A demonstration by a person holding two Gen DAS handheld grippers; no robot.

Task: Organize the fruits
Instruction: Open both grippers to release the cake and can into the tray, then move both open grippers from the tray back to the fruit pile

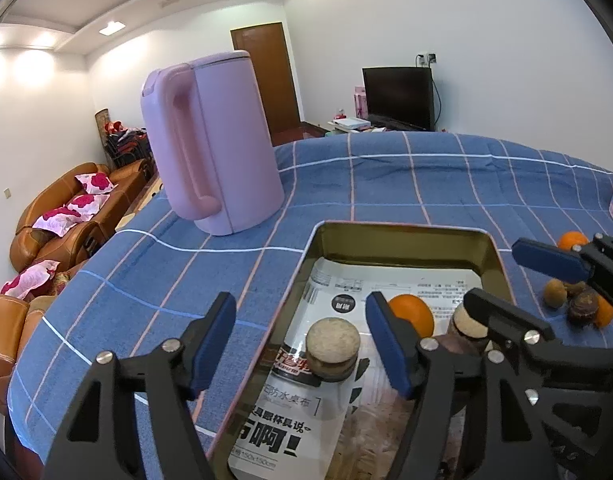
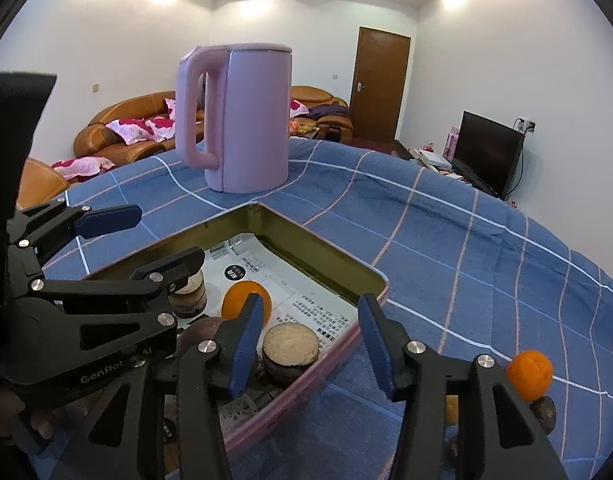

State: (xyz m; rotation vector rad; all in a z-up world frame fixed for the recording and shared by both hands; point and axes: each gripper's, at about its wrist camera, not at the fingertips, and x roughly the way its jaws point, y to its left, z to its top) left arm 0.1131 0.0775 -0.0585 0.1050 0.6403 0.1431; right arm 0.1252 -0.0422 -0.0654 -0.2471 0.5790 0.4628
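Two tools spread, nothing pinched: left tool (image 1: 300, 346), right tool (image 2: 310, 350). We lift clear of tray (image 1: 402, 232), then fetch orange (image 2: 529, 374) at lower right.

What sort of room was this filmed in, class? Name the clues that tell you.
Most likely a home living room: a brown leather sofa with floral cushions, a television on a low stand, and a table under a blue checked cloth holding a pink kettle.
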